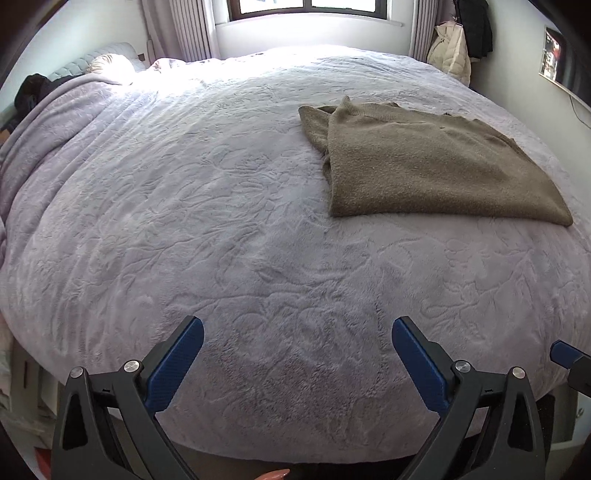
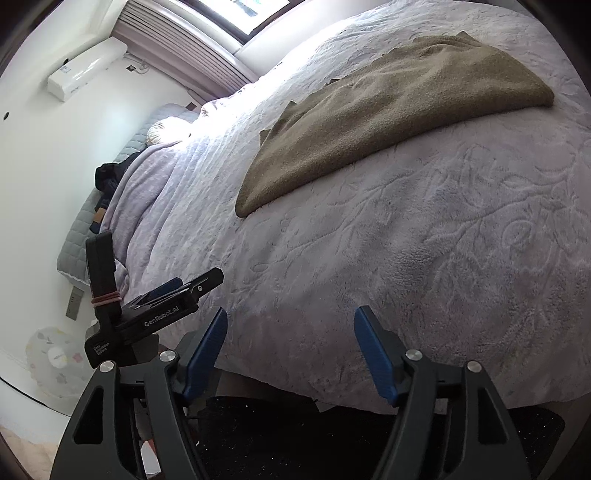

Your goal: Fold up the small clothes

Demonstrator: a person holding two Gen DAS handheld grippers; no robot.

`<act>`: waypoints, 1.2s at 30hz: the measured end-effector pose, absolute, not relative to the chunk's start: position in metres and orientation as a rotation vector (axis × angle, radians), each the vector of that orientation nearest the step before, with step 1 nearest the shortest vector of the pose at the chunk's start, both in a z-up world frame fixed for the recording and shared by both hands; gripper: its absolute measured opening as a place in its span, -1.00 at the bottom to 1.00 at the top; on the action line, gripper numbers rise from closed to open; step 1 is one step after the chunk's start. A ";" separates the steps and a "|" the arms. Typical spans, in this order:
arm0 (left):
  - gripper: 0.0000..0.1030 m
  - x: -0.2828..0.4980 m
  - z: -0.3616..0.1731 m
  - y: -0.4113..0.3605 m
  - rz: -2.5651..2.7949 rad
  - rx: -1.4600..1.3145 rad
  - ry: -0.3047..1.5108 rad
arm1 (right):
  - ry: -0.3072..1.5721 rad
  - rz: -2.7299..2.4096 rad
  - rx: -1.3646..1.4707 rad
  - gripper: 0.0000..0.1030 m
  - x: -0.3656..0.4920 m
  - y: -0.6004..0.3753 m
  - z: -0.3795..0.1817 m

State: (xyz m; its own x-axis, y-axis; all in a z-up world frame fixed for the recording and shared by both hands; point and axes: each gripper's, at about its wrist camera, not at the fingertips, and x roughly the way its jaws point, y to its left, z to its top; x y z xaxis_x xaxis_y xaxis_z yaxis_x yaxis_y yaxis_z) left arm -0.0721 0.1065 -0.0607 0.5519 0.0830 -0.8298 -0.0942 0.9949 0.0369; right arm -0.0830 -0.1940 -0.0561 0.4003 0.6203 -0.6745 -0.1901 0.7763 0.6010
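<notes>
Olive sweater lies folded on the lavender blanket, in the upper right of the left wrist frame. Left gripper and right gripper hover near the bed's edge, both with jaws spread and gripping nothing.

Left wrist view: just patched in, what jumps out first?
A brown sweater, already folded, lies flat on the right of a wide lilac bedspread. The left gripper hangs open and empty over the bed's near edge. The right gripper is open too, with bright window light at the far wall.
</notes>
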 end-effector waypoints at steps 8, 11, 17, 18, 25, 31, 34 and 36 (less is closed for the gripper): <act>0.98 -0.088 -0.058 0.109 0.131 0.011 0.982 | 0.995 0.503 0.397 0.69 -0.094 -0.183 -0.053; 0.98 -0.091 -0.061 0.107 0.138 0.021 0.996 | 0.928 0.485 0.326 0.99 -0.102 -0.179 -0.046; 0.98 -0.096 -0.065 0.100 0.139 0.051 1.030 | 0.954 0.482 0.195 0.99 -0.110 -0.167 -0.046; 0.98 -0.097 -0.065 0.099 0.137 0.054 1.032 | 0.958 0.479 0.189 0.99 -0.111 -0.167 -0.047; 0.98 -0.106 -0.070 0.100 0.120 0.038 1.036 | 1.016 0.408 0.192 0.99 -0.113 -0.176 -0.063; 0.98 -0.105 -0.085 0.105 0.108 -0.014 1.099 | 1.037 0.372 0.179 0.99 -0.113 -0.184 -0.070; 0.98 -0.106 -0.087 0.105 0.103 -0.023 1.101 | 1.043 0.360 0.161 0.99 -0.110 -0.187 -0.070; 0.98 -0.106 -0.087 0.103 0.115 -0.017 1.097 | 1.045 0.352 0.152 0.99 -0.109 -0.189 -0.069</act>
State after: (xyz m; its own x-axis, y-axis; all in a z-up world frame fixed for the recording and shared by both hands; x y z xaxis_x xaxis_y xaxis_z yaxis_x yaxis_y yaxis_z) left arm -0.1057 0.1025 -0.0874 0.4513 0.0846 -0.8884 -0.1019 0.9939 0.0429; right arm -0.1088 -0.1892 -0.0693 0.4523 0.3556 -0.8179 -0.2123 0.9336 0.2885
